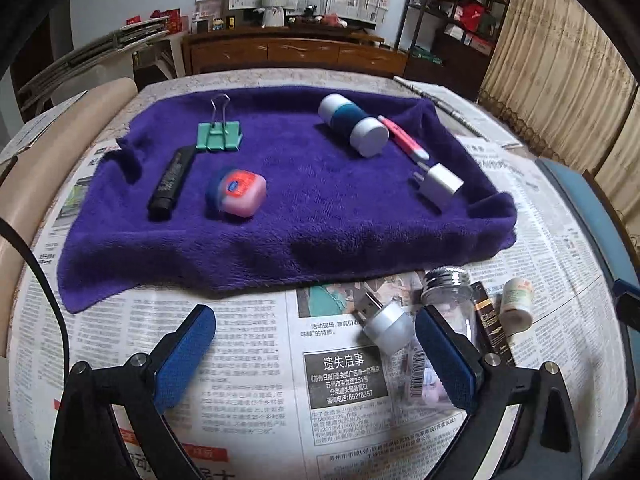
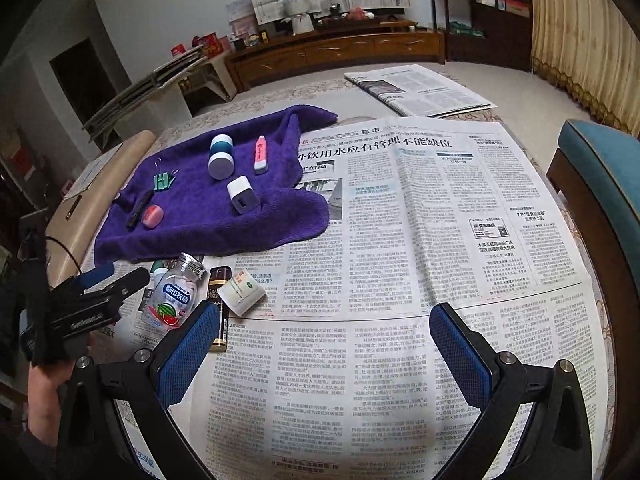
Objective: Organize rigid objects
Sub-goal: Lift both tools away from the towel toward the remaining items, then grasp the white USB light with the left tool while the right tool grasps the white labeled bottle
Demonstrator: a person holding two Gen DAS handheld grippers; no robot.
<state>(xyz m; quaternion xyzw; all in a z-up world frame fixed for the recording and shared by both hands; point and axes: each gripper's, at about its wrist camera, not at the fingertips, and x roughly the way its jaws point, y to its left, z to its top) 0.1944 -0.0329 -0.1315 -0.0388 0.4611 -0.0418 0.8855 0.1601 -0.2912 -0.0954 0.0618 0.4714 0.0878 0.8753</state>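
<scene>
A purple towel (image 1: 304,208) (image 2: 200,216) lies on the newspaper-covered table. On it rest a green binder clip (image 1: 219,136), a black tube (image 1: 170,184), a pink and blue jar (image 1: 237,193), a white and teal cylinder (image 1: 354,125), a pink marker (image 1: 402,138) and a white charger plug (image 1: 438,184). In front of the towel lie a silver USB light (image 1: 386,320), a clear candy bottle (image 2: 174,300), a dark brown tube (image 2: 219,304) and a small white bottle (image 2: 243,290). My left gripper (image 1: 316,332) is open over the newspaper beside the USB light. My right gripper (image 2: 324,328) is open over bare newspaper.
A loose newspaper (image 2: 416,90) lies at the table's far right. A blue chair (image 2: 600,168) stands by the right edge and a beige roll (image 1: 60,120) by the left. A wooden sideboard (image 1: 296,50) stands behind the table.
</scene>
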